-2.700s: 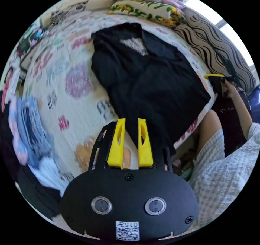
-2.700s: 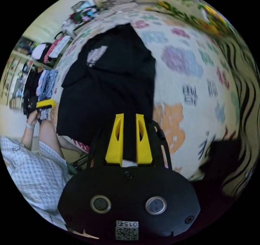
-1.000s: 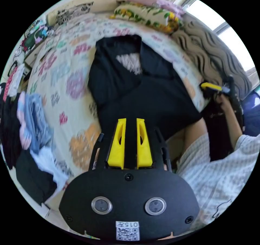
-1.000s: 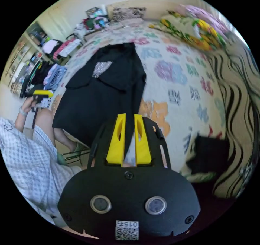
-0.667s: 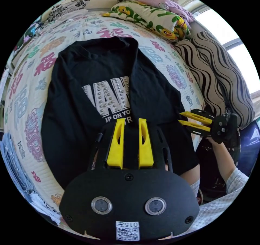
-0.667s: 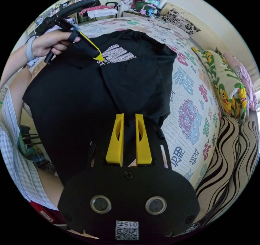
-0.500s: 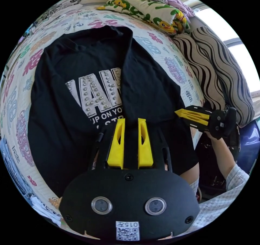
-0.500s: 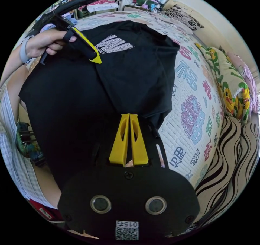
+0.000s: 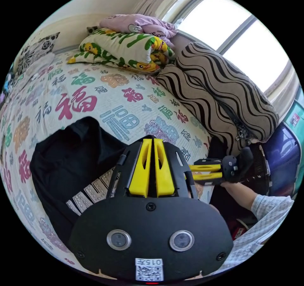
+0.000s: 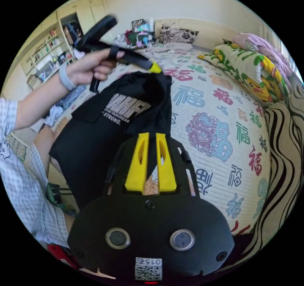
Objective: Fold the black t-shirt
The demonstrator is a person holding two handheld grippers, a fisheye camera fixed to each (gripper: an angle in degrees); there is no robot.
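The black t-shirt (image 10: 91, 137), with a studded silver print, lies on the bed with one side folded over. In the right gripper view a hand holds my left gripper (image 10: 155, 67) at the shirt's far edge, which is raised in a peak at its tip. In its own view the left gripper (image 9: 152, 140) has its jaws nearly together, with dark cloth between them and the t-shirt (image 9: 69, 162) below to the left. My right gripper (image 10: 151, 135) hovers over the shirt's near side with its jaws apart. The right gripper (image 9: 193, 172) also appears beside the bed's edge.
The patterned bedspread (image 10: 215, 134) stretches to the right of the shirt. A duck-print pillow (image 9: 126, 48) and striped cushions (image 9: 221, 86) line the window side. Shelves (image 10: 47, 61) and clutter stand beyond the bed. The person's checked sleeve (image 10: 22, 178) is at the near edge.
My left gripper's jaws have closed on the shirt's far edge and lifted it. My right gripper, shut half a second ago, now stands open. Both cameras have swung upward.
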